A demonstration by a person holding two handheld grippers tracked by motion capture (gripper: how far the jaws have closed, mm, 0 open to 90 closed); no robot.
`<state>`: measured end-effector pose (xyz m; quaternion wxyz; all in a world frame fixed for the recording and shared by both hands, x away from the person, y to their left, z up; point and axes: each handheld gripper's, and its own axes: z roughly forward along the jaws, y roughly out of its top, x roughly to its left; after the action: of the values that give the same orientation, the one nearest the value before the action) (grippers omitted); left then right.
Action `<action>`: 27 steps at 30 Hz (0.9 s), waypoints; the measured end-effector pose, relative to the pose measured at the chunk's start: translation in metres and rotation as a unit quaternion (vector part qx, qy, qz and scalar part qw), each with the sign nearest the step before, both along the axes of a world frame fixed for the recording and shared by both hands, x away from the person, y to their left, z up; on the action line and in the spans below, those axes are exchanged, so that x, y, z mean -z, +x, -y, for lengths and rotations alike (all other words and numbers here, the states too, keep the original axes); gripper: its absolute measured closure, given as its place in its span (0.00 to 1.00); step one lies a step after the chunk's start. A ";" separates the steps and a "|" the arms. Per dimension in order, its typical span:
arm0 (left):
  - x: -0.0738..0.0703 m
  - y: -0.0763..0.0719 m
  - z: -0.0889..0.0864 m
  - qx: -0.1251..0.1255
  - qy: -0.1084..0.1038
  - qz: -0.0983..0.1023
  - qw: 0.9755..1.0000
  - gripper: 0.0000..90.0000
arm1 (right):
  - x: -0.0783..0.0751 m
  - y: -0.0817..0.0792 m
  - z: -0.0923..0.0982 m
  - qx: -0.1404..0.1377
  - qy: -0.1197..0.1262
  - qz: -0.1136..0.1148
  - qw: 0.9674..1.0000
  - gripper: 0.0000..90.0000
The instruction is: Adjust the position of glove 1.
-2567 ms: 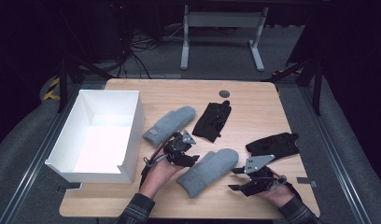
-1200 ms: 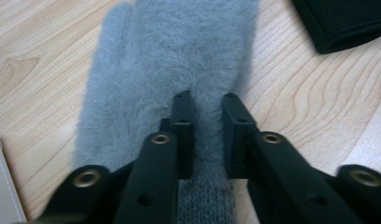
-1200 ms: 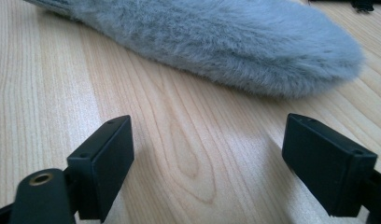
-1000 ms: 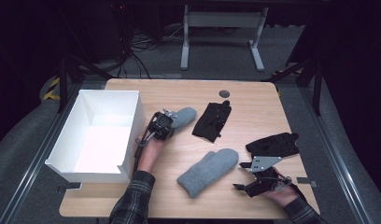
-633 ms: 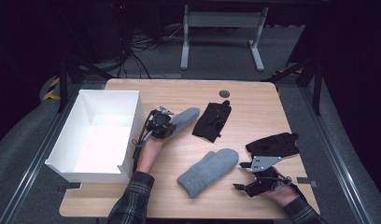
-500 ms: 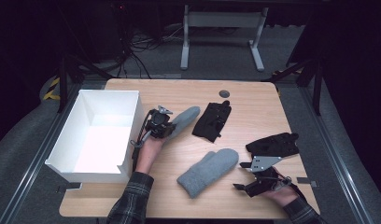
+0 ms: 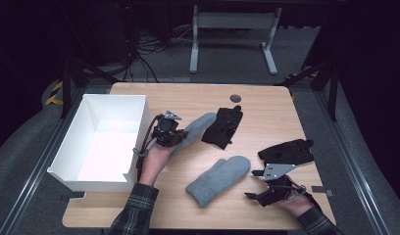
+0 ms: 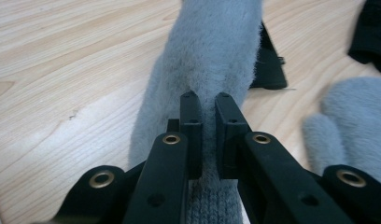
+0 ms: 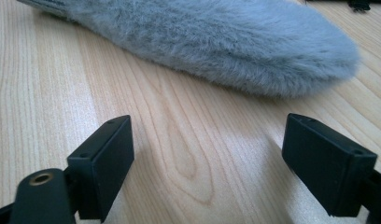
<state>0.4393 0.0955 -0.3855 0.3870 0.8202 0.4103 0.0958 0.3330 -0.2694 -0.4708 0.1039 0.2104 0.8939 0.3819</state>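
Your left gripper is pinching the cuff end of the grey mitten; in the left gripper view its jaws are pressing nearly together with a fold of grey fleece between them. From that grip the mitten is running away from you along the jaws' own line, its rounded tip pointing toward the far right of the table, beside the black glove. In the high view the cuff is looking raised while the tip is trailing low; whether the tip is touching the wood cannot be told.

The relation that matters is sideways: the white box is sitting just to the left of your left gripper, with its open top facing up, so the mitten's long axis is lying roughly across the path to the box. You are likely needing to swing it cuff-first over the near wall.

Your right gripper is resting low with its jaws spread wide and empty, just short of the second grey mitten, which is lying across its view.
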 end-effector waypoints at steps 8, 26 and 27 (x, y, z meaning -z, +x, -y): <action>-0.010 -0.015 0.010 0.025 -0.005 -0.003 1.000 0.94 | 0.000 0.000 0.000 0.000 0.000 0.000 1.000 0.19; -0.014 -0.052 0.034 0.065 -0.001 -0.008 0.998 0.94 | -0.010 -0.005 -0.005 -0.009 0.013 -0.001 1.000 0.55; -0.012 -0.054 0.036 0.066 -0.002 -0.011 0.998 0.94 | -0.012 -0.006 -0.007 -0.012 0.019 -0.003 1.000 0.60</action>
<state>0.3850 0.0596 -0.3732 0.3897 0.8458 0.3593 0.0604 0.3271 -0.2625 -0.4592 0.0925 0.2024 0.8893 0.3995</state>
